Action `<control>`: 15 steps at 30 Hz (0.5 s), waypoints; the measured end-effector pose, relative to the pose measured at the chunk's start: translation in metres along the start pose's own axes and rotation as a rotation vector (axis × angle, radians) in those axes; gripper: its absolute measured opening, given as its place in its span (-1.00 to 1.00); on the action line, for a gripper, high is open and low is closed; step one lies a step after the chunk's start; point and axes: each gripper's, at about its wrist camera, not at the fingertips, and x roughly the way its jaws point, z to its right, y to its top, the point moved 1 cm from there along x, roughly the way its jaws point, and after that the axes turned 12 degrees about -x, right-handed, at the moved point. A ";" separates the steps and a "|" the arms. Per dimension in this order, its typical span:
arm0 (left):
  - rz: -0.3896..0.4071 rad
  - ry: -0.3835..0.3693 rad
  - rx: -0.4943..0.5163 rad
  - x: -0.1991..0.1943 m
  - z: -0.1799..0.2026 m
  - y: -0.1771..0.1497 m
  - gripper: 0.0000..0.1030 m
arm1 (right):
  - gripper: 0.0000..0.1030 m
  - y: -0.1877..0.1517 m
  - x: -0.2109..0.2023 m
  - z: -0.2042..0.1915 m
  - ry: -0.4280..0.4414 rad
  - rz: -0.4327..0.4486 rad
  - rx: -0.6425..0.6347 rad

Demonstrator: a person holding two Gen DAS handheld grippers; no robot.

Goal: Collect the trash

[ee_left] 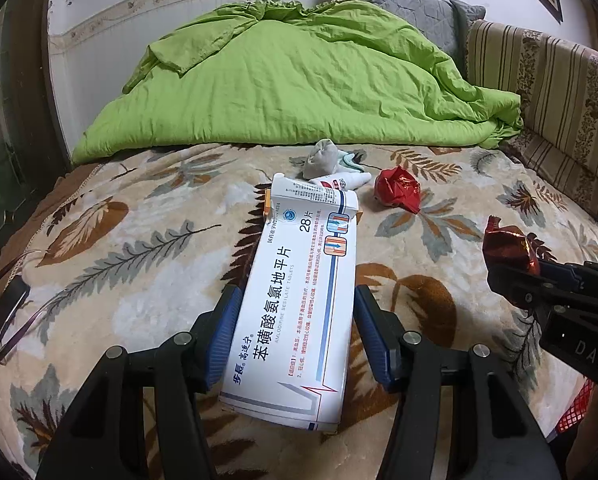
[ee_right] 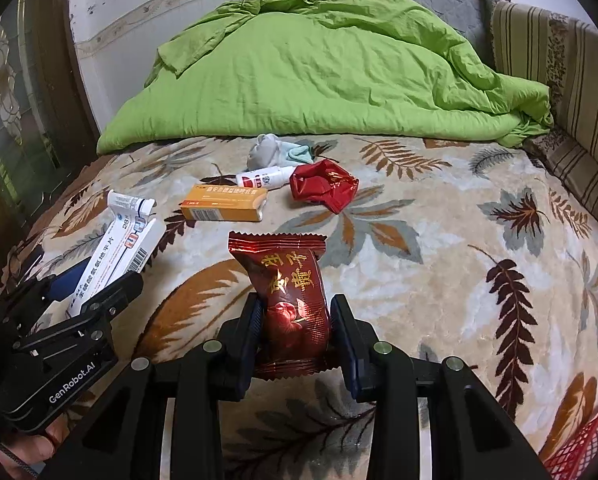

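A: How is the left gripper [ee_left: 295, 320] doing?

B: It is clamping the white tablet box [ee_left: 299, 292] between its blue pads [ee_left: 227, 320]. The box's long axis is running straight along the fingers, its torn open flap pointing toward twelve o'clock, its closed end sitting back between the finger bases at six o'clock.

A: And the right gripper [ee_right: 297, 320]?

B: It is squeezing a dark red candy wrapper [ee_right: 289, 300] at mid-body. The wrapper is standing lengthwise along the fingers too, one crimped end fanning out toward twelve o'clock, the other tucked near the finger bases.

A: Where is all this happening?

B: Above a leaf-patterned blanket [ee_right: 439, 280] on a bed, with a green quilt [ee_right: 319, 76] heaped at twelve o'clock.

A: What is the right wrist view showing that the left one is not?

B: An orange box [ee_right: 223, 202] lying fully open to view at eleven o'clock; in the left wrist view only an orange sliver is peeking out behind the tablet box. It is also showing the left gripper from the side at nine o'clock, the tablet box slanting up to the right, plus red mesh [ee_right: 583, 440] at four o'clock.

A: And the reverse?

B: The left wrist view is showing spectacles [ee_left: 3, 320] lying at nine o'clock. Both views are showing a crumpled red foil [ee_right: 323, 190], a white tube [ee_right: 263, 178] and a grey sock bundle [ee_right: 265, 152] near twelve o'clock.
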 end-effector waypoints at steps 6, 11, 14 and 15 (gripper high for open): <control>-0.004 -0.005 0.005 0.002 0.002 0.000 0.09 | -0.26 0.001 0.003 0.003 0.009 -0.010 0.015; -0.004 -0.005 0.005 0.002 0.002 -0.001 0.09 | -0.26 0.001 0.003 0.002 0.006 -0.009 0.013; -0.003 -0.005 0.004 0.002 0.002 -0.001 0.09 | -0.26 0.001 0.003 0.003 0.007 -0.008 0.016; -0.003 -0.006 0.004 0.002 0.003 -0.001 0.09 | -0.26 0.001 0.003 0.003 0.005 -0.008 0.014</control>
